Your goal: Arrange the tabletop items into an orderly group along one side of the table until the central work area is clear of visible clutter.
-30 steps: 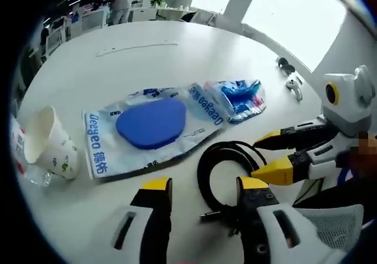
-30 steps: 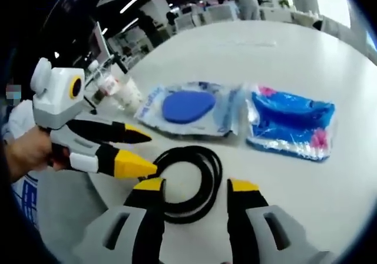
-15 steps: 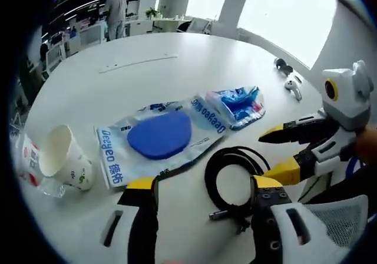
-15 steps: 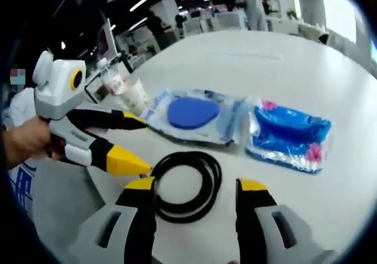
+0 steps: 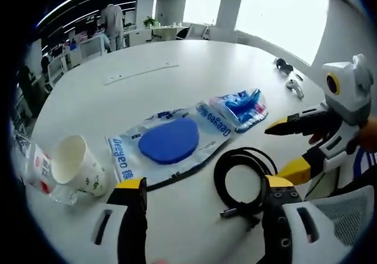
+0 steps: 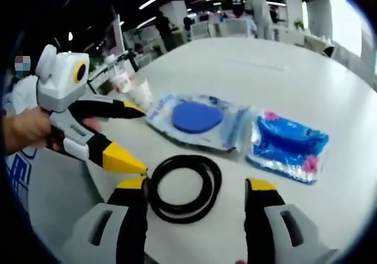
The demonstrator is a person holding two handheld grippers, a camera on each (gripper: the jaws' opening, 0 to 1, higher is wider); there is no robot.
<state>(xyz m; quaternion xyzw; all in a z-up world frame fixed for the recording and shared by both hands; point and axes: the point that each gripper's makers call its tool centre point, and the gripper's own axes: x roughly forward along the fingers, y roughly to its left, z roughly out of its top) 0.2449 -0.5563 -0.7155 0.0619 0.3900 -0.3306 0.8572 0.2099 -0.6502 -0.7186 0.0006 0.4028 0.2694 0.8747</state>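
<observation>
Broadly, the white table [image 5: 194,58] carries everything near its front edge, so we judge sorting has barely begun. Largest is the clear pouch with a blue pad [image 5: 169,141], flat at centre; just beside it lies the smaller blue packet [image 5: 241,106]. The coiled black cable [image 5: 242,175] sits nearest us, bracketed by our left gripper [image 5: 203,196] and our right gripper [image 6: 194,196], both with jaws spread and empty, apparently to gather it. A paper cup [image 5: 79,170] lies tipped at the table's edge; earbuds [image 5: 288,75] rest well apart.
</observation>
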